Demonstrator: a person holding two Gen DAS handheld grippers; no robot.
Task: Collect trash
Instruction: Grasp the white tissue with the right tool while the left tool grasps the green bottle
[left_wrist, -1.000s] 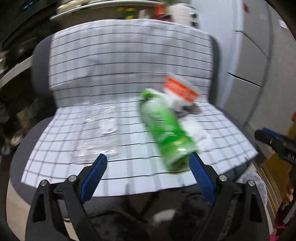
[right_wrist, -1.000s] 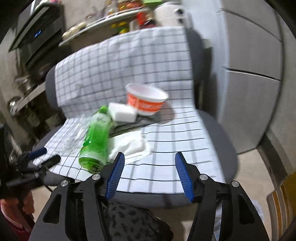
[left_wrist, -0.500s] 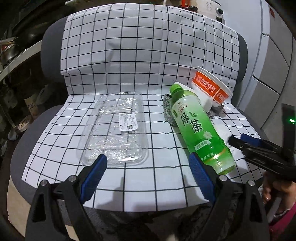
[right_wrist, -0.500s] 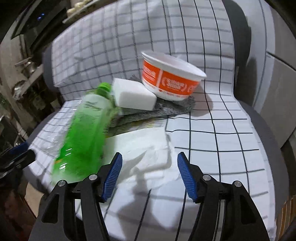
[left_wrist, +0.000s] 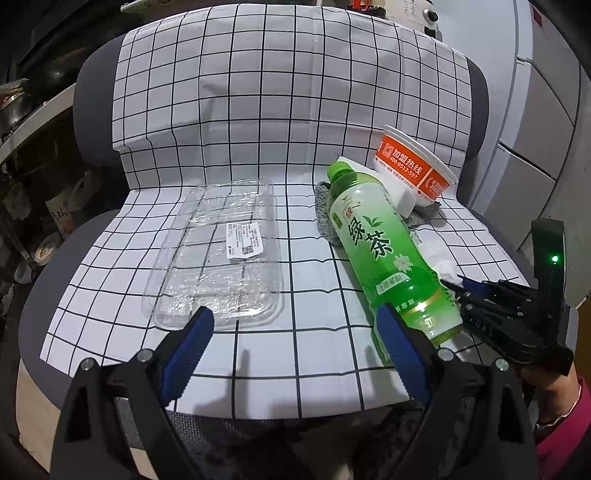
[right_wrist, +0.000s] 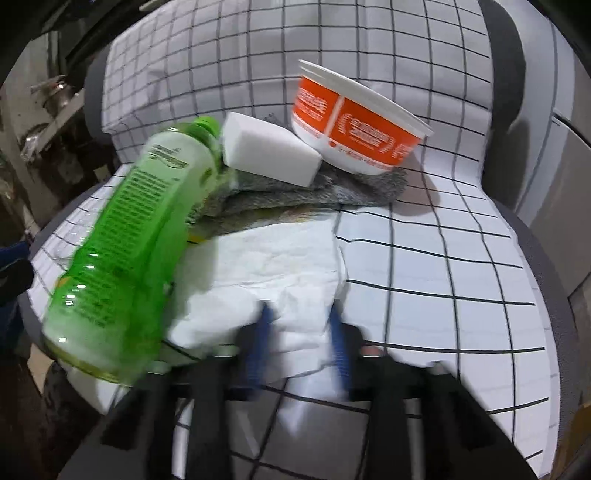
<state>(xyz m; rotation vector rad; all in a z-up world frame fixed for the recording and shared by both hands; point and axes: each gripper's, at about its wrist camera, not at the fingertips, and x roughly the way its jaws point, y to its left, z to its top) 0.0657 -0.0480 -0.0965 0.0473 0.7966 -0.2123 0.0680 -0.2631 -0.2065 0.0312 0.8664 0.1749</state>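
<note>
Trash: crumpled white paper napkin (right_wrist: 280, 266) pinched by right tongs (right_wrist: 301, 332)
Left tongs (left_wrist: 291, 347): spread
Clear plastic clamshell tray (left_wrist: 218, 254): empty
Green plastic tea bottle (left_wrist: 384, 247): lying flat

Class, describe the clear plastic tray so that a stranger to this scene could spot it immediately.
Find the chair draped in a checked cloth. On its seat, left of the lying green tea bottle, sits the clear plastic tray. It alone is see-through, flat, with a small white label.
</note>
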